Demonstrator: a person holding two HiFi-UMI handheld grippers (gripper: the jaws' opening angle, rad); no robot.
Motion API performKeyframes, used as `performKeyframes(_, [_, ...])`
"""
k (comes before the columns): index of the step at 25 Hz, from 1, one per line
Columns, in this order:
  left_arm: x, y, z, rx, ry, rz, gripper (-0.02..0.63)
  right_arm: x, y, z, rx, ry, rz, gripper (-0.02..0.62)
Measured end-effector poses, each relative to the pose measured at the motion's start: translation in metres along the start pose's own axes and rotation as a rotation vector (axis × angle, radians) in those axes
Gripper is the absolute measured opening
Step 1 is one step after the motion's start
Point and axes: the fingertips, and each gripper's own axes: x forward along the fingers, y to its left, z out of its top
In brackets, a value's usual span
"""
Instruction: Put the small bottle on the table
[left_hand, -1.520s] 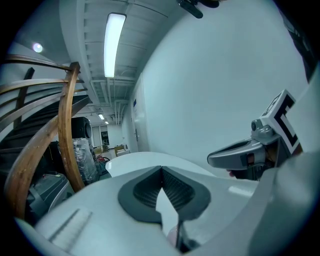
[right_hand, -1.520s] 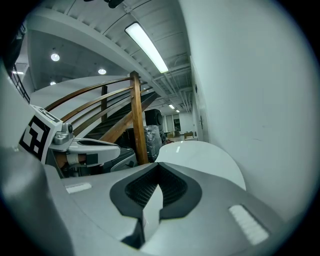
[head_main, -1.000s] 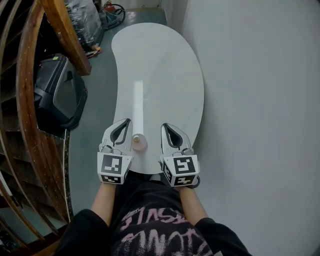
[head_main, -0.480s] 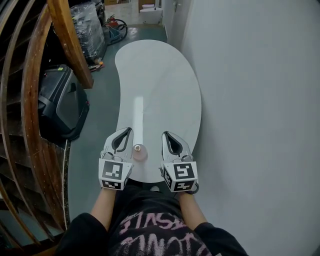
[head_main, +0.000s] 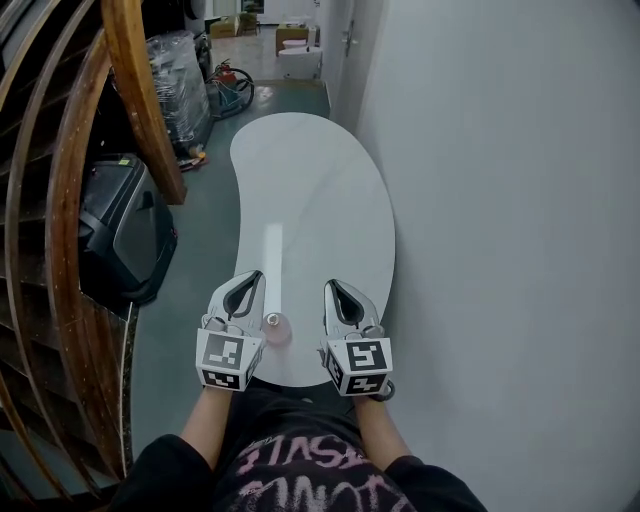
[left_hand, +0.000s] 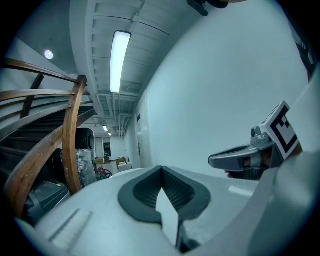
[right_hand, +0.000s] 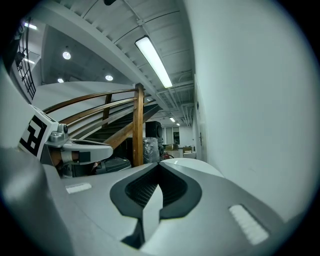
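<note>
White table, small bottle upright near its close edge.
Pinkish with a pale cap, the bottle stands between the left gripper and the right gripper, just beside the left one. Both grippers have their jaws closed together, with nothing held between them.

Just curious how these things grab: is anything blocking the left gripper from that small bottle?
Nothing visible. The small bottle stands on the white table just right of the left gripper, with no object between them; its jaws are shut.
</note>
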Motion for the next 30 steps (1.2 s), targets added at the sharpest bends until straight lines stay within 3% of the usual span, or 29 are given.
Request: performKeyframes(30, [0.011,0.005,0.013,-0.049,-0.036,-0.007,0.002,0.006,-0.013,0.011,-0.029,-0.030,-0.021,0.008])
